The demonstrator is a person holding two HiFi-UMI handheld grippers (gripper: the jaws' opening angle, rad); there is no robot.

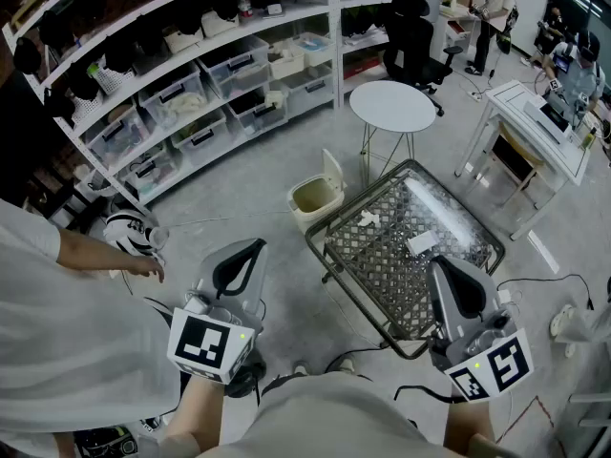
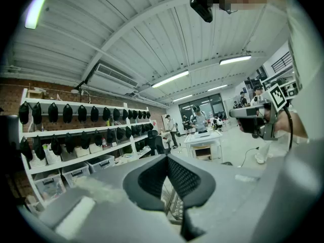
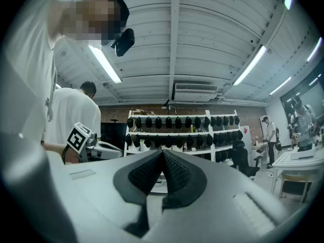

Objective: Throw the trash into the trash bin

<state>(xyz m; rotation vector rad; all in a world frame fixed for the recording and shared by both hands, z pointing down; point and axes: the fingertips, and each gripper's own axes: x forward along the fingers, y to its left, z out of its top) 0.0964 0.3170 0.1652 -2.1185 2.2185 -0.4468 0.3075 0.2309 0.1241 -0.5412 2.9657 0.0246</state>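
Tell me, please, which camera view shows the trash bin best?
The head view: the trash bin stands on the floor with its lid raised, beside the table. The left gripper view and the right gripper view look across the room at shelves and ceiling; neither shows the bin.

Beyond the left tool (image 1: pixel 252 247) stand shelves (image 1: pixel 220 53) of storage bins (image 1: pixel 177 92); beyond the right tool (image 1: pixel 443 267), a round white table (image 1: pixel 391 106) and a black chair (image 1: pixel 412 41).
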